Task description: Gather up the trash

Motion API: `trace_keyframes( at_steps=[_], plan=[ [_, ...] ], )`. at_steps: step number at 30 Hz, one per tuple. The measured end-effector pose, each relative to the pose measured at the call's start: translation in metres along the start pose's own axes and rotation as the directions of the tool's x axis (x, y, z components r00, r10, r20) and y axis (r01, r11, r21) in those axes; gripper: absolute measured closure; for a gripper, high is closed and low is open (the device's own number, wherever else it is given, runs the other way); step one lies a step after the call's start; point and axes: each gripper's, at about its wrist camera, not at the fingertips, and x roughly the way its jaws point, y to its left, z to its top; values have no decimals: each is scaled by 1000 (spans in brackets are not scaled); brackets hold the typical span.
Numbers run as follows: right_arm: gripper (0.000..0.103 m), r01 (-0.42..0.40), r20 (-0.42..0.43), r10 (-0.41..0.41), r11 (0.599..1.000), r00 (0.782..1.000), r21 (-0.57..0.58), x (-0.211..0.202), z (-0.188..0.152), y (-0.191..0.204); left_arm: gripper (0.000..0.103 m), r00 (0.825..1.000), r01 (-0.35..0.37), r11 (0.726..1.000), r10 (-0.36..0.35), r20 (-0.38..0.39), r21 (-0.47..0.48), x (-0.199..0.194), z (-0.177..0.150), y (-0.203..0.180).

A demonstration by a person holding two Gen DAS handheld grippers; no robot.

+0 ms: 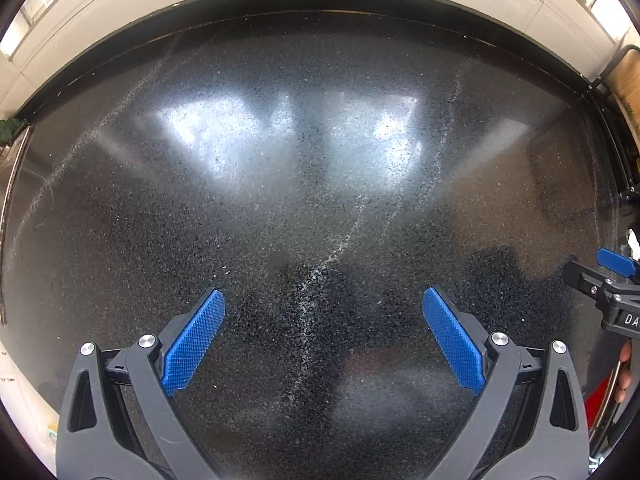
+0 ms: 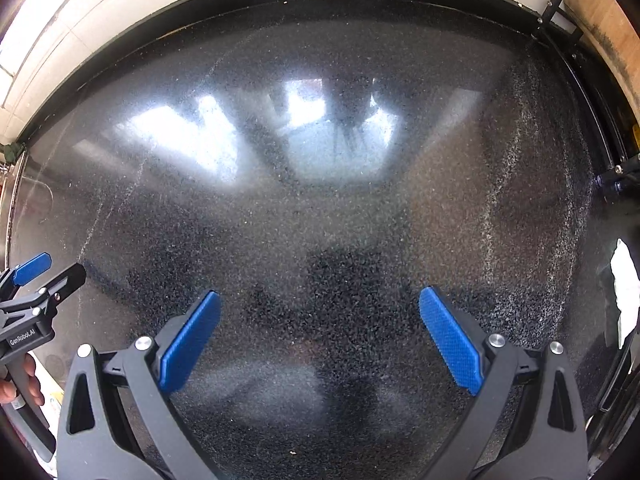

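Apparently bare black speckled countertop (image 1: 320, 184)

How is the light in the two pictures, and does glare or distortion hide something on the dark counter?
Left wrist view: bright window glare washes the middle of the speckled counter; fisheye bends its far edge; the left gripper casts dark shadows. Right wrist view: similar glare patches above the open right gripper; a white crumpled thing at the right edge is too warped to identify.
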Motion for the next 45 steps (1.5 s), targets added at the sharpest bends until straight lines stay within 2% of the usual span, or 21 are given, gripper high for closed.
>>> trace_keyframes(
  at_steps=[18,22,45],
  plan=[
    [7,-25,-43,27,999,999,39,16,0,-1,7,999,3,1000,-3,-41,-2,19,-3,5],
    [7,10,-50,-8,999,999,31,18,1,1,7,999,6,1000,-6,-44,7,23,-3,4],
    [7,19,-48,-16,999,999,49,17,-10,2,7,999,2,1000,-1,-46,24,22,-7,-4]
  ],
)
